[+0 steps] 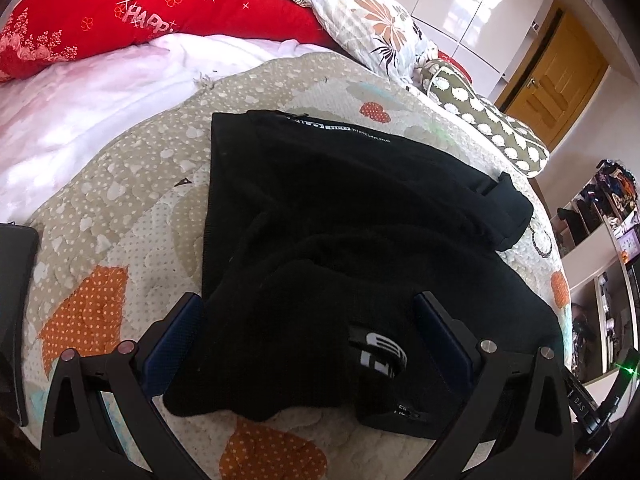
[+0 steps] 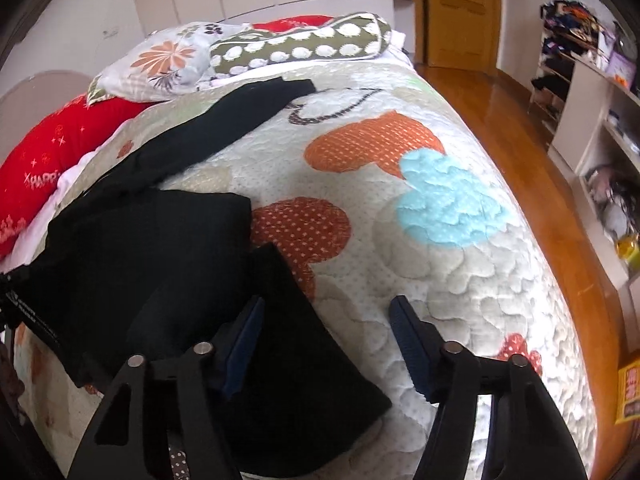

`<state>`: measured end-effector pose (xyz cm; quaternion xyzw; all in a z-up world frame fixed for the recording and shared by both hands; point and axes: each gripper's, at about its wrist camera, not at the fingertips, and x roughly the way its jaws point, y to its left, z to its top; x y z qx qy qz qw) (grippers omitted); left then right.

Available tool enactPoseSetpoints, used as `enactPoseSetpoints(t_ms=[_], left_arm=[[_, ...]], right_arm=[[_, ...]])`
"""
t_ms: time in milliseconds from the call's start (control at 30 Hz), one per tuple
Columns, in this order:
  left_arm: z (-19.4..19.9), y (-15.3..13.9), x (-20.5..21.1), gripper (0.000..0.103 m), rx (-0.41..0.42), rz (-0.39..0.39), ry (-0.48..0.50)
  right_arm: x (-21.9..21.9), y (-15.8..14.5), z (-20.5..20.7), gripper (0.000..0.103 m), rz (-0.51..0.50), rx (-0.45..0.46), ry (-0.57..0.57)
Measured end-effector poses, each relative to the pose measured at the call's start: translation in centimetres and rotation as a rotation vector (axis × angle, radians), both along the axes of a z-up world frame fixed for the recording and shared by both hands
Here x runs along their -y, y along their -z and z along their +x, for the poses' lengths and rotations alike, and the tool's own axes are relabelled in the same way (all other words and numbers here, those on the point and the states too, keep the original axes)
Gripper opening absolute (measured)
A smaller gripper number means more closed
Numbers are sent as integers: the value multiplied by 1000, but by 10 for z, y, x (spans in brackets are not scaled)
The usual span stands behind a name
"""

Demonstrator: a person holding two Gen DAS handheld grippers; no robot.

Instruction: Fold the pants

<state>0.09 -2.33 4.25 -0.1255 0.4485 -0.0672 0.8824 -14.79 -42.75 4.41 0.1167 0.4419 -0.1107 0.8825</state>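
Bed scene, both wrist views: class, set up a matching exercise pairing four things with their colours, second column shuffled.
Things:
1. pants
2. HAPPY pillow
3. door
4. cloud patch on the quilt

Colours:
a. light blue
b. red
c. black
d. honey-brown wood

Pairs: 1-c, 2-b, 3-d, 4-a

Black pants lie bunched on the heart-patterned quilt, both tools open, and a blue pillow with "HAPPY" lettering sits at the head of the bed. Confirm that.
One detail is wrong: the lettered pillow is red, not blue, as the left wrist view shows. The black pants do lie bunched on the heart-patterned quilt, and the left tool and right tool are both open.
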Motion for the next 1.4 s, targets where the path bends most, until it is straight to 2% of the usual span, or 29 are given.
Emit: enactPoseSetpoints(t_ms=[100,267,300,367,433,533,633,733,800,900,933,967,1000,1033,1067,1100,1200,1300,1333,1400], left_arm=[[2,3,1,103,-11,-6,2],[2,7,7,103,-8,11,15],[2,7,6,103,-2,14,16],[0,8,6,92,11,23,19],[-2,9,5,65,3,21,28],[-8,7,3,40,7,15,50],[-19,2,-1,30,20,5,75],[-31,0,-9,30,27,-18,81],[-35,7,-10,30,5,-12,80],[-36,19,-5,40,-11,42,80],[-36,19,-6,42,-7,34,76],[-37,18,-8,45,-9,23,72],[-38,17,-10,58,-16,25,66],[-39,17,-14,70,-25,27,54],[-40,16,-21,73,-31,15,36],[-42,16,-27,75,-31,-5,27],[-44,18,-43,81,-41,-88,-3],[-47,17,-47,81,-54,-122,-32],[-50,15,-48,81,-47,-132,-44],[-55,13,-51,84,-17,-154,-70]], right_arm=[[-7,-2,1,48,3,-1,-39],[-21,-2,2,11,-38,1,-97],[-20,-5,0,8,-40,7,-91],[-15,-10,-6,5,-15,29,-81],[-6,-18,-16,5,-7,60,-48],[8,-32,-29,5,-18,96,1],[26,-44,-36,5,-54,110,61],[47,-42,-35,4,-54,102,122],[55,-30,-24,4,-61,75,143],[60,-3,-8,5,-41,19,159],[61,0,-9,7,-38,22,167],[62,-3,-12,10,-33,40,179],[64,-8,-19,15,-17,61,199],[67,-14,-29,34,9,80,225],[70,-19,-39,57,29,95,245],[72,-24,-54,64,52,119,265],[68,-25,-75,66,85,107,244],[64,-13,-83,66,163,84,245],[64,-7,-84,66,207,86,249],[64,3,-81,69,233,96,268]])
